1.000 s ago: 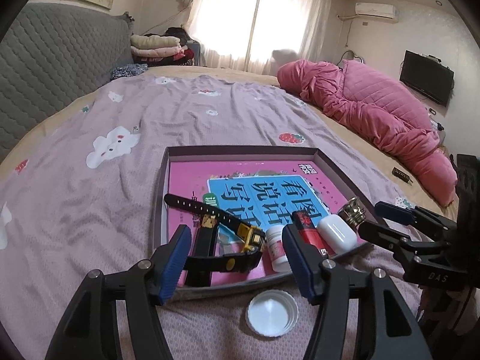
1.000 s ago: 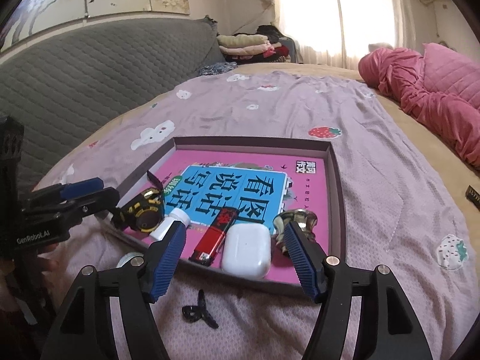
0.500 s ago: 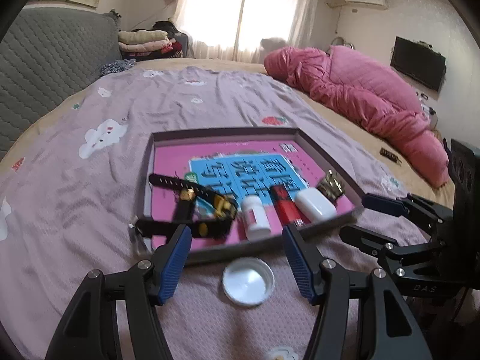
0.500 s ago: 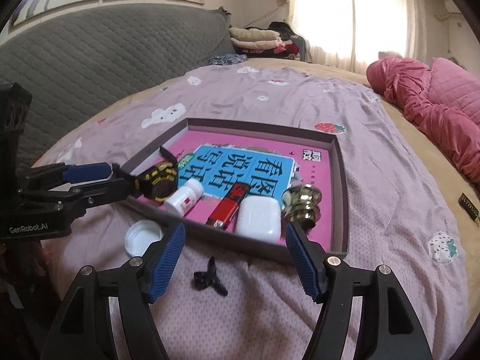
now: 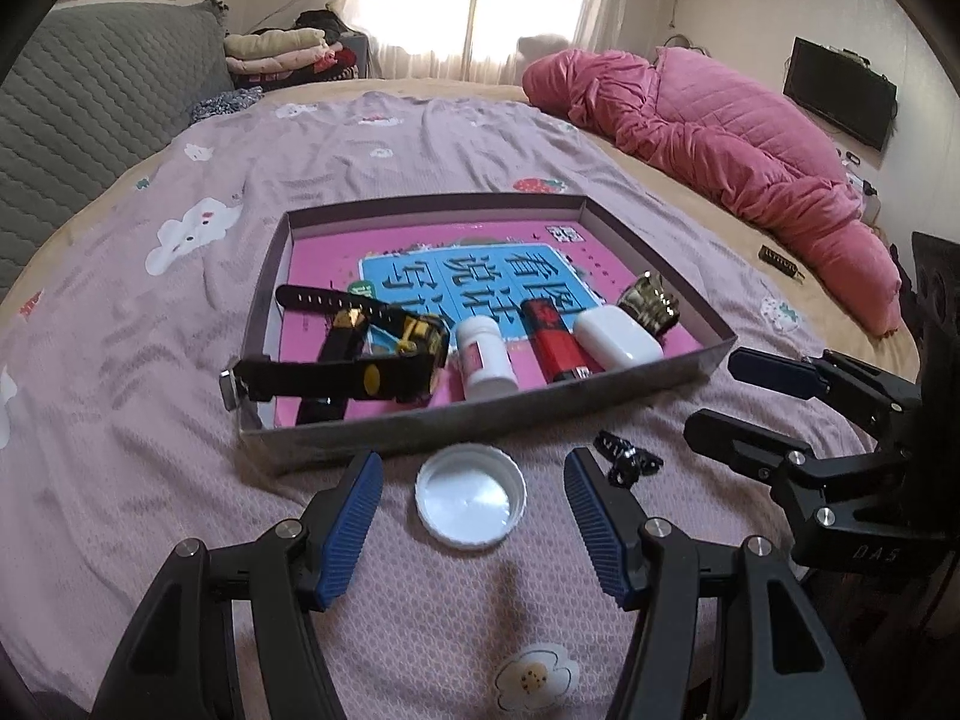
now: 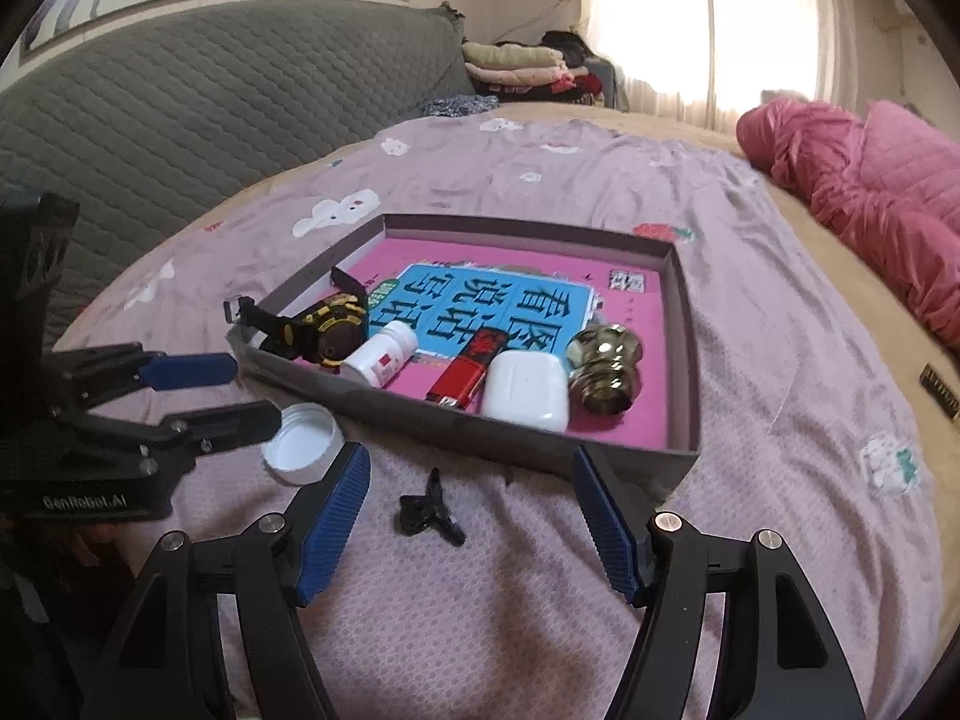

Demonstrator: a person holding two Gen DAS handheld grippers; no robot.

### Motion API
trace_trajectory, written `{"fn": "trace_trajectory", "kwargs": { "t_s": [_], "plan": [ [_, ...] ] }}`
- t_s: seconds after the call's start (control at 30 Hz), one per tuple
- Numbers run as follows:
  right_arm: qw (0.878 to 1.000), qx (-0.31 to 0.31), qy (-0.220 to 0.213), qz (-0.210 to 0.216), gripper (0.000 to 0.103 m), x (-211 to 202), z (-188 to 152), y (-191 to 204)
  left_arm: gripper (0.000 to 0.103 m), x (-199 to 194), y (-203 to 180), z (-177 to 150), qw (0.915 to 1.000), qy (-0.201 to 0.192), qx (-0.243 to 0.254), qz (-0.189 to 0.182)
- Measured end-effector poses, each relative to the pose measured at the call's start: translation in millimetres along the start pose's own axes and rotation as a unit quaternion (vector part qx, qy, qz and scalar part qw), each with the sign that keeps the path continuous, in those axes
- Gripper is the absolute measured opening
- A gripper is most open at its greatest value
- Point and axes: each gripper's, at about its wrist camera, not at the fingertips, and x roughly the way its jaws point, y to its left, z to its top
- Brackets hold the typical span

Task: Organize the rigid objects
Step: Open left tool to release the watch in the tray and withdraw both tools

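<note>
You're mostly done: watch [image 5: 336, 369], pill bottle [image 5: 485, 356], lighter [image 5: 555, 345], earbud case [image 5: 618, 341] and brass knob [image 5: 649, 303] sit in the tray [image 5: 480, 417]. White cap [image 5: 471, 495] and black clip [image 6: 429, 510] are on the bed between wide-open, empty jaws of your left gripper [image 5: 474, 510] and right gripper [image 6: 471, 507].

pink quilt [image 5: 732, 138], folded clothes [image 5: 282, 51], television [image 5: 837, 99]

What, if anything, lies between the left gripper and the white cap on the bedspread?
Nothing visible does. The white cap lies alone on the bedspread, centred just ahead of the left gripper, whose jaws stand open and empty. The tray sits beyond the cap, and the black clip lies off to the right.
</note>
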Motion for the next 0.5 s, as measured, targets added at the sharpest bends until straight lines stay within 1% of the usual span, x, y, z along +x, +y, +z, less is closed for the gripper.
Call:
{"fn": "trace_trajectory", "kwargs": {
  "t_s": [0.5],
  "plan": [
    [0.999,-0.018,0.047,0.001,0.072,17,-11,7,0.062,19,3,-10,0.9989,0.046,-0.007,-0.007]
  ]
}}
